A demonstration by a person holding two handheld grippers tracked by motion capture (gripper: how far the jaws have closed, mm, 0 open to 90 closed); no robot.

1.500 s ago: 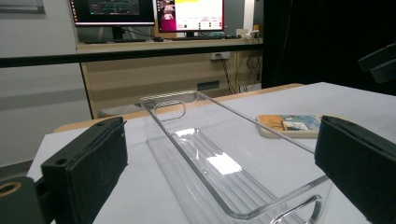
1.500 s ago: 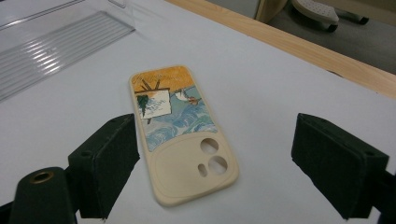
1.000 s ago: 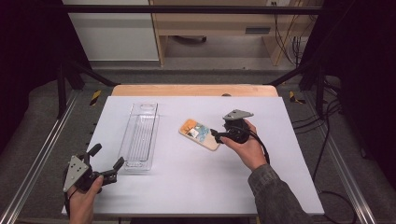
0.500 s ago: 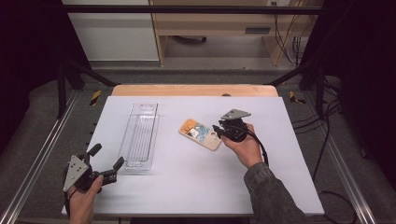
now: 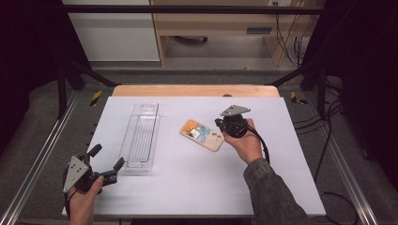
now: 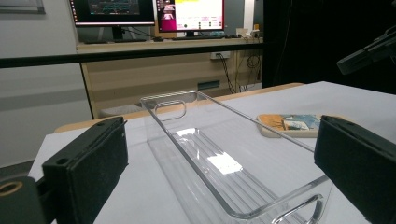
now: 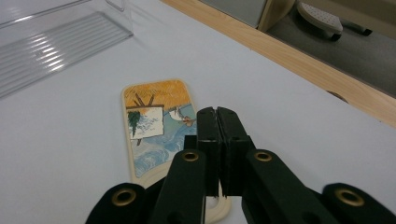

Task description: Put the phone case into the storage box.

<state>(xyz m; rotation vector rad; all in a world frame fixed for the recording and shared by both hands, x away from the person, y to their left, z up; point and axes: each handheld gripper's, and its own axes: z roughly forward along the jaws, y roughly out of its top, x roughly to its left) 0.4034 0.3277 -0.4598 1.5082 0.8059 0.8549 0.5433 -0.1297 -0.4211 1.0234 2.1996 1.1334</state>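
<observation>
With right gripper (image 7: 217,114) clenched empty over the phone case (image 7: 156,126) and left gripper (image 5: 106,161) released, reopen, straddle edges squarely.

The phone case (image 5: 202,135) is showing a cream rim around a painted scene, orange above and blue waves below. The tray (image 5: 140,137) is looking clear and ribbed, lying on a white table (image 5: 187,183) edged in pale wood.
</observation>
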